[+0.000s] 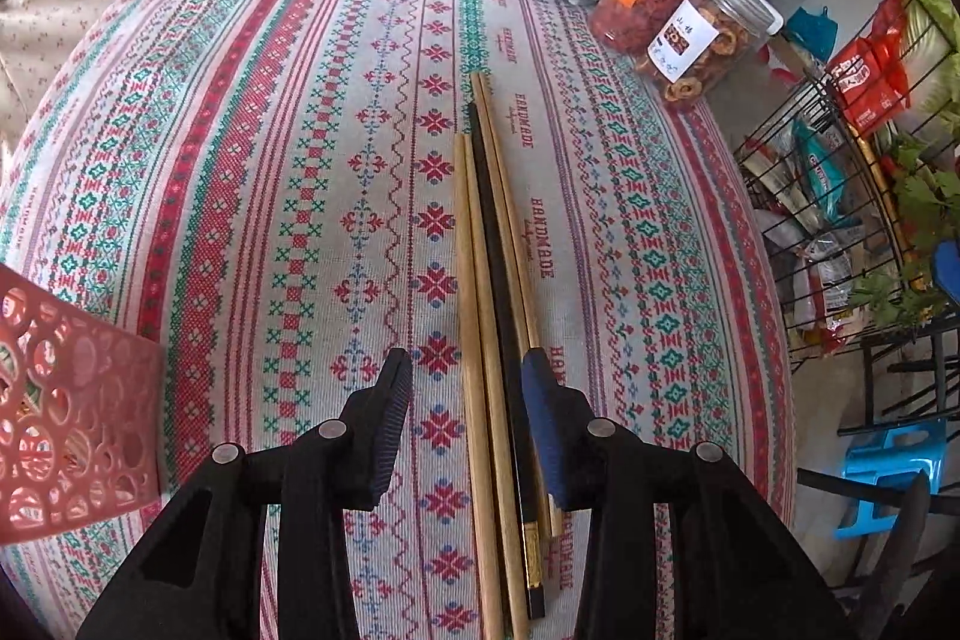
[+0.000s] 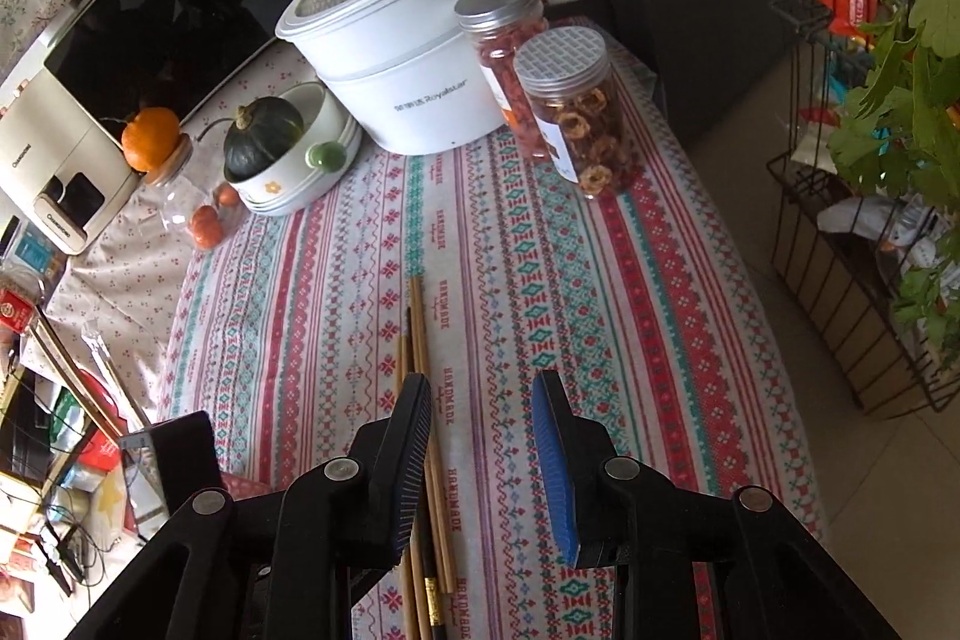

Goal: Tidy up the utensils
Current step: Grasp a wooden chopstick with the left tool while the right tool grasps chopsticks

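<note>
Several chopsticks (image 1: 489,292), wooden ones and a black one, lie side by side on the patterned tablecloth (image 1: 270,196), tips pointing away. My left gripper (image 1: 467,370) is open, its jaws low on either side of the bundle, touching nothing. A red perforated basket (image 1: 66,406) sits at the left edge. In the right wrist view the chopsticks (image 2: 420,340) lie below and left of my right gripper (image 2: 483,394), which is open, empty and higher above the cloth; its left finger (image 2: 411,454) hides part of them.
At the far end stand a white Royalstar pot (image 2: 414,64), two jars of dried fruit (image 2: 570,106), a bowl with a green squash (image 2: 282,148) and a glass jar with oranges (image 2: 192,202). A black wire rack (image 1: 852,196) of groceries stands right of the table edge.
</note>
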Demonstrator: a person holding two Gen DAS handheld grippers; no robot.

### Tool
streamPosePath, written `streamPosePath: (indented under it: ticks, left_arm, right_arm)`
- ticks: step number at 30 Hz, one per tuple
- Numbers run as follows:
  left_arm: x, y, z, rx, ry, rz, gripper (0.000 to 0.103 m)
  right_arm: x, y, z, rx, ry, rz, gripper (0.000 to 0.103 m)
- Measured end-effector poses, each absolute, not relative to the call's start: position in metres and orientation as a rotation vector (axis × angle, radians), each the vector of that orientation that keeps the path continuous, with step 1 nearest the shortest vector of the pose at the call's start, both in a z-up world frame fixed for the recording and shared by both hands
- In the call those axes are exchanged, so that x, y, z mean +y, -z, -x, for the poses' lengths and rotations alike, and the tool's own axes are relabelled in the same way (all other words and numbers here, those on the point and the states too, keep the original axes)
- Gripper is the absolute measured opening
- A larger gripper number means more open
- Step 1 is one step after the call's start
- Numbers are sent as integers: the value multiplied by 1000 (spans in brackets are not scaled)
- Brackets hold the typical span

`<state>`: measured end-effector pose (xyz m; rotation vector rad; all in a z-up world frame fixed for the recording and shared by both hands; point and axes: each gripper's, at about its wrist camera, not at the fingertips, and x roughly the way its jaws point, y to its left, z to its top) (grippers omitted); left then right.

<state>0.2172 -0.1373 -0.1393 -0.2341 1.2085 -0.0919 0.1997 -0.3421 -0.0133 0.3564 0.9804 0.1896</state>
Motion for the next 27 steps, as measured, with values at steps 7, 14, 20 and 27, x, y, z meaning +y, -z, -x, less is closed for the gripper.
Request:
streamPosePath:
  ticks: [7,14,20,27]
  left_arm:
    - [-129,139,-225,1182,75,258,35]
    - [-135,143,-227,1189,79,196,26]
    - [-140,143,-230,1192,39,97,14]
    - [-152,146,-240,1211,39,22,7]
  right_arm:
    - [-345,14,-202,974,-206,-384,32]
    - [-347,15,-204,973,-201,-392,32]
    - [-344,15,-204,970,-201,-387,32]
    - [-340,24,-208,994,-192,-369,32]
